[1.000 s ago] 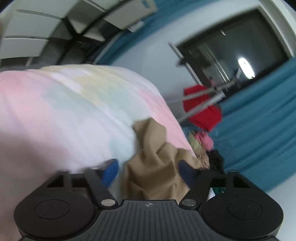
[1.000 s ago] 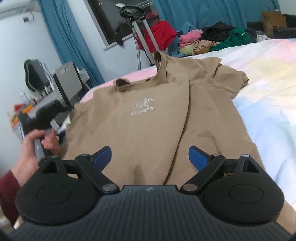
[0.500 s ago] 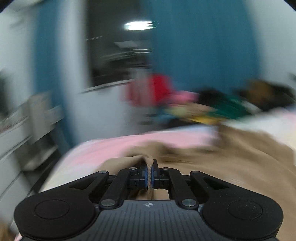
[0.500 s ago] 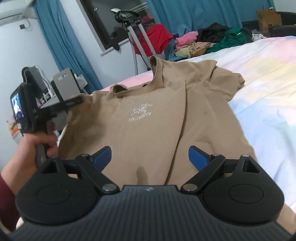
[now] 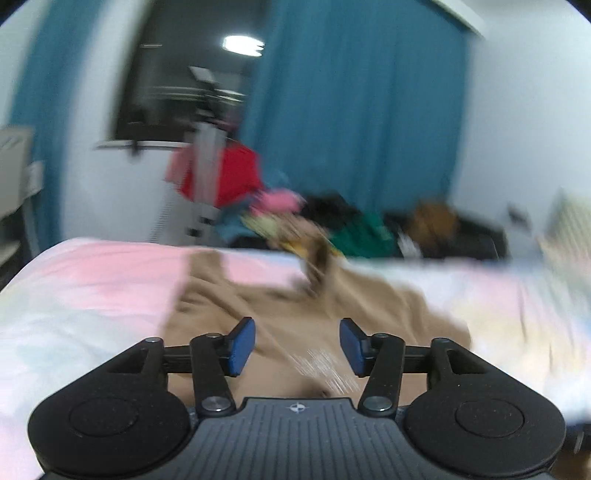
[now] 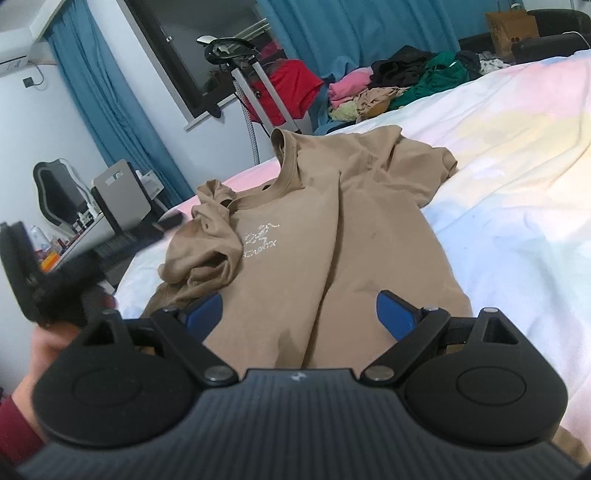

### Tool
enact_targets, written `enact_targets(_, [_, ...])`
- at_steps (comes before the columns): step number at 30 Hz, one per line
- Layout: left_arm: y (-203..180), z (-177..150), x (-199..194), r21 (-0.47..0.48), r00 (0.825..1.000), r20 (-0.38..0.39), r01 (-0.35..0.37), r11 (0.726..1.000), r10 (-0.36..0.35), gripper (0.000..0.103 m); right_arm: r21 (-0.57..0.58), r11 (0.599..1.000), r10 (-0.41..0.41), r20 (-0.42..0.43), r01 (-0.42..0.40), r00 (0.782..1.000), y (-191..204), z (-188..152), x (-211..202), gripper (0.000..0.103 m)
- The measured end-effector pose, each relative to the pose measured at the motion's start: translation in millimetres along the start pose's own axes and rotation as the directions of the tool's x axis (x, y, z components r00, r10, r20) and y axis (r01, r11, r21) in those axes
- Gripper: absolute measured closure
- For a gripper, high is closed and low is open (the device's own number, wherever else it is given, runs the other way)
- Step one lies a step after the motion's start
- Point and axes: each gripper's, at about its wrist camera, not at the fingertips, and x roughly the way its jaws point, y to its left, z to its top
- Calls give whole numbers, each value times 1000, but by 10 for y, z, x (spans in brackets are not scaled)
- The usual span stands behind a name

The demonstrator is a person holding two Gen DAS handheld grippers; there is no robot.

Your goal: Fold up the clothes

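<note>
A tan T-shirt (image 6: 332,229) with a white chest print lies face up on the pastel bed sheet (image 6: 517,192). Its left sleeve (image 6: 207,240) sits crumpled, folded inward onto the chest beside the print. My left gripper (image 5: 297,345) hovers over the blurred shirt (image 5: 280,317); its jaws are opening and nothing is between the blue pads. In the right wrist view it shows as a blurred black shape at the left edge, held by a hand (image 6: 40,350). My right gripper (image 6: 299,314) stands open above the shirt's lower hem, holding nothing.
A heap of clothes (image 6: 399,85) lies beyond the bed's far edge, beside a stand with a red garment (image 6: 291,88). Blue curtains (image 6: 354,26) and a dark window line the wall. A desk with a chair (image 6: 118,195) stands left of the bed.
Half a second ago the left gripper was shut on the left sleeve and lifting it. Now it has let go and drawn back left; the sleeve lies folded onto the chest. The right gripper barely moved.
</note>
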Motion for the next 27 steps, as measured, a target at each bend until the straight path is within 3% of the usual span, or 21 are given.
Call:
enact_targets(2, [242, 59, -17, -89, 998, 8, -64, 994, 65, 46, 2, 1000, 0, -10, 0, 1000, -9, -6, 56, 11])
enact_targets(5, [552, 58, 92, -174, 994, -63, -96, 980, 87, 45, 20, 1000, 9, -32, -8, 999, -24, -17, 120, 11])
enact_targets(10, [733, -98, 245, -192, 989, -136, -79, 978, 54, 40, 27, 999, 19, -52, -17, 998, -35, -38, 176, 11])
enact_targets(13, [683, -124, 313, -163, 989, -148, -44, 986, 20, 43, 27, 999, 19, -60, -18, 998, -38, -50, 194, 11])
enact_targets(15, [547, -147, 283, -131, 992, -124, -15, 991, -2, 59, 29, 999, 15, -61, -13, 998, -44, -55, 192, 11])
enact_targets(16, [481, -167, 287, -115, 991, -132, -13, 993, -2, 86, 30, 999, 13, -61, -11, 998, -45, -54, 193, 11])
enact_targets(17, [429, -183, 292, -102, 990, -139, -17, 995, 2, 99, 31, 999, 11, -61, -9, 998, -46, -54, 194, 11])
enact_targets(20, [435, -139, 227, -96, 990, -120, -88, 992, 76, 100, 32, 999, 9, -55, -7, 998, -28, -32, 197, 11])
enact_targets(23, [679, 177, 19, -166, 986, -65, -164, 972, 155, 100, 27, 1000, 7, -45, -6, 999, -9, -3, 202, 11])
enact_targets(25, [883, 521, -80, -186, 971, -21, -238, 953, 238, 100, 20, 1000, 2, -41, -1, 999, -4, 8, 215, 11])
enact_targets(27, [1078, 901, -86, -180, 932, 0, -357, 916, 363, 100, 31, 999, 7, -46, -5, 999, -17, 13, 242, 11])
